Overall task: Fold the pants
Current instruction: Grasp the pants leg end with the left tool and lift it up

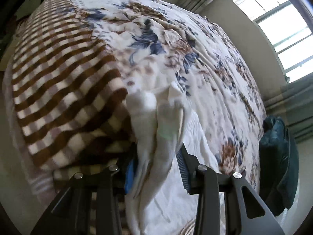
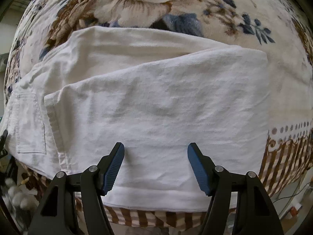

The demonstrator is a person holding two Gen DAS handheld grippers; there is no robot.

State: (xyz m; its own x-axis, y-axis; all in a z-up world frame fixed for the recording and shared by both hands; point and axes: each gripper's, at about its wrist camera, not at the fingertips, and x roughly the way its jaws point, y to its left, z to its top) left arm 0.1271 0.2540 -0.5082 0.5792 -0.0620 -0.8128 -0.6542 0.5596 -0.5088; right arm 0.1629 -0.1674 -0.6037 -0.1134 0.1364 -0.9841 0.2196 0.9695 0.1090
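Left gripper (image 1: 156, 164): clamping a bunched fold of the white pants (image 1: 156, 129), raised off the floral blanket (image 1: 195, 45).
Right gripper (image 2: 156, 168): hovering wide above the pants (image 2: 156, 101), gripping nothing.
Pants: lying folded on the blanket (image 2: 137, 2).

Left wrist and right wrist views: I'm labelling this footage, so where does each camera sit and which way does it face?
Left wrist: on the left claw, angled down across the bed; its fingers pinch a bunched part of the white pants.
Right wrist: on the right claw, facing straight down on the folded pants; its fingers stand apart above the cloth.
Shared: the pants and the floral blanket.
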